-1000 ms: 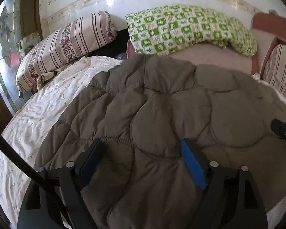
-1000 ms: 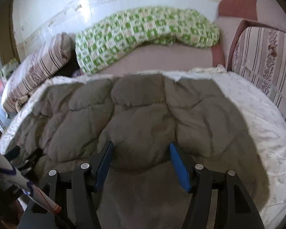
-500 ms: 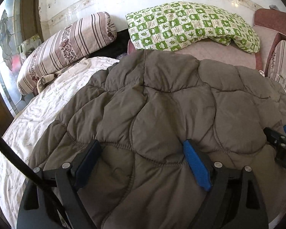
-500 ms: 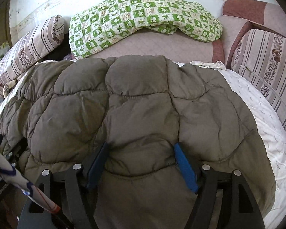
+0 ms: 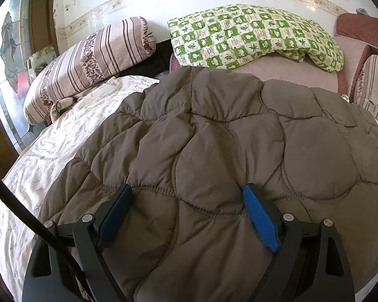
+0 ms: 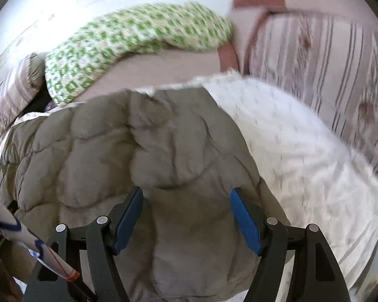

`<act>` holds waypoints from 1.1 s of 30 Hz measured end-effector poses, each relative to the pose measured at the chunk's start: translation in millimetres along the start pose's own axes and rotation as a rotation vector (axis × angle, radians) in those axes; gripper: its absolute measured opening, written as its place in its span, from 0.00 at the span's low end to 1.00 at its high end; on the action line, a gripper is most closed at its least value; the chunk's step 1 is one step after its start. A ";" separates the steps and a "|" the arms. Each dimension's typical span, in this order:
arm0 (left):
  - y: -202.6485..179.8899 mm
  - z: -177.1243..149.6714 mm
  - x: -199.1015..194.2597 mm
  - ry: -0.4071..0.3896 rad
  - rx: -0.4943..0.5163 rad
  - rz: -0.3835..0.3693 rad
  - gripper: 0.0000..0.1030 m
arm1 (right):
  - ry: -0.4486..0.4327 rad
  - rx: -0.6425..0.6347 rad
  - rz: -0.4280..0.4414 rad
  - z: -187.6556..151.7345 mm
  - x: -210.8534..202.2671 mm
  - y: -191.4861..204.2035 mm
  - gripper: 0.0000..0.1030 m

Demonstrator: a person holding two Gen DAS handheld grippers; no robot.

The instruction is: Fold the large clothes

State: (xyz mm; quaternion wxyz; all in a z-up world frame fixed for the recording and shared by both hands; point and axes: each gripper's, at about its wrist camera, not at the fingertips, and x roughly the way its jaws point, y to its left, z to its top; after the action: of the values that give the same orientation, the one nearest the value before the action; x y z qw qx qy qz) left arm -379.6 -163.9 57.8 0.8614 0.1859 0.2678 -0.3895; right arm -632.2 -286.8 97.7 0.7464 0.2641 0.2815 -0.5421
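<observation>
A puffy quilted brown jacket [image 5: 226, 130] lies spread over the bed and fills the middle of both views. My left gripper [image 5: 187, 187] stands open over its near part, with a puffed panel bulging between the blue pads [image 5: 260, 221], which do not press on it. My right gripper [image 6: 186, 190] is open too, hovering over the jacket [image 6: 100, 146] near its right edge, with fabric below and between its fingers. The right wrist view is blurred by motion.
A white printed sheet [image 5: 50, 151] covers the bed beside the jacket, wide on the right [image 6: 302, 163]. A green checked quilt [image 5: 252, 35] and a striped bolster [image 5: 93, 58] lie at the back. A striped cushion [image 6: 327, 63] stands on the right. A black cable [image 5: 17, 201] crosses the lower left.
My right gripper has swung right toward the jacket's edge, rolled a little and widened its jaws; it has left the left wrist view. The left gripper has hardly moved.
</observation>
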 end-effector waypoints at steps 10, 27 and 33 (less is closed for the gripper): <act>0.0 -0.4 0.0 -0.004 0.003 0.004 0.86 | 0.022 -0.031 -0.058 -3.7 9.3 9.5 0.77; -0.2 -0.8 -0.1 -0.003 0.002 0.003 0.87 | -0.097 -0.355 0.119 -29.7 -17.7 95.7 0.77; -0.1 -0.2 0.4 0.001 0.001 0.001 0.87 | -0.046 -0.333 0.128 -30.8 -7.5 92.5 0.78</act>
State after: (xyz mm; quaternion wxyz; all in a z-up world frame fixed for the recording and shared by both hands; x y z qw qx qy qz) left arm -379.5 -164.1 57.5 0.8614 0.1867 0.2681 -0.3889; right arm -549.7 -235.0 89.7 0.8192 0.1416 0.3327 -0.4451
